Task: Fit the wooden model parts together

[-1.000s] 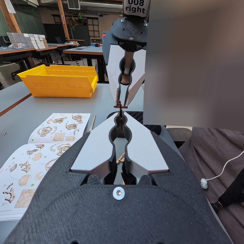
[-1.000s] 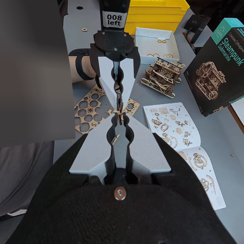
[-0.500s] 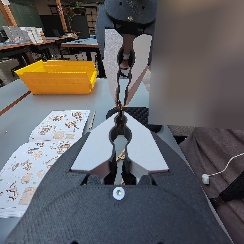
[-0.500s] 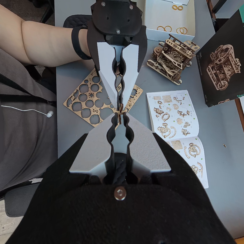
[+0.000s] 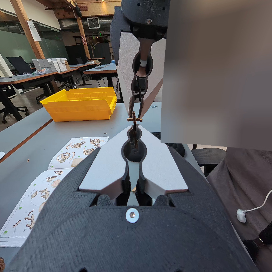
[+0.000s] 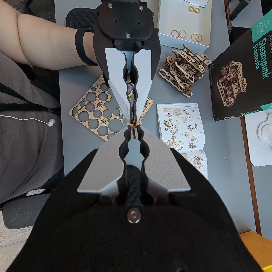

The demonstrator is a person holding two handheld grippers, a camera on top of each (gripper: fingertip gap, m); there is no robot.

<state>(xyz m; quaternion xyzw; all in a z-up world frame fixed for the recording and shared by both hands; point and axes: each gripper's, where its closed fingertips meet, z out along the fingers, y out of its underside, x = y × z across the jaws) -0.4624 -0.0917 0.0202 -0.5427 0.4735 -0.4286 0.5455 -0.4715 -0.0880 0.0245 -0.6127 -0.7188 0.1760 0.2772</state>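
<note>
A small wooden cross-shaped assembly (image 5: pixel 134 119) hangs in the air between the two grippers, which meet tip to tip. It has a thin stem with a short crossbar and also shows in the right wrist view (image 6: pixel 133 124). My left gripper (image 5: pixel 134 126) is shut on the lower end of the stem, which runs back between its pads. My right gripper (image 6: pixel 133 128) comes from the opposite side. Its jaws are nearly together around the other end of the stem, with the tips against the crossbar. Each gripper shows in the other's view: right (image 5: pixel 135 114), left (image 6: pixel 133 117).
On the grey table lie a punched-out wooden sheet (image 6: pixel 95 111), an open instruction booklet (image 6: pixel 181 126), a built wooden model (image 6: pixel 184 69), a white box lid with rubber bands (image 6: pixel 184 22) and a black product box (image 6: pixel 241 70). A yellow bin (image 5: pixel 79 107) stands at the back. A person's forearm (image 6: pixel 44 44) is at left. The tips of both grippers are at nearly the same place. The built wooden model (image 6: pixel 184 69) is about equally far from each gripper, around 25 centimetres.
Both grippers stay tip to tip on the assembly. The right gripper has swung up and now looks straight down at the table. The left has tilted slightly upward.
</note>
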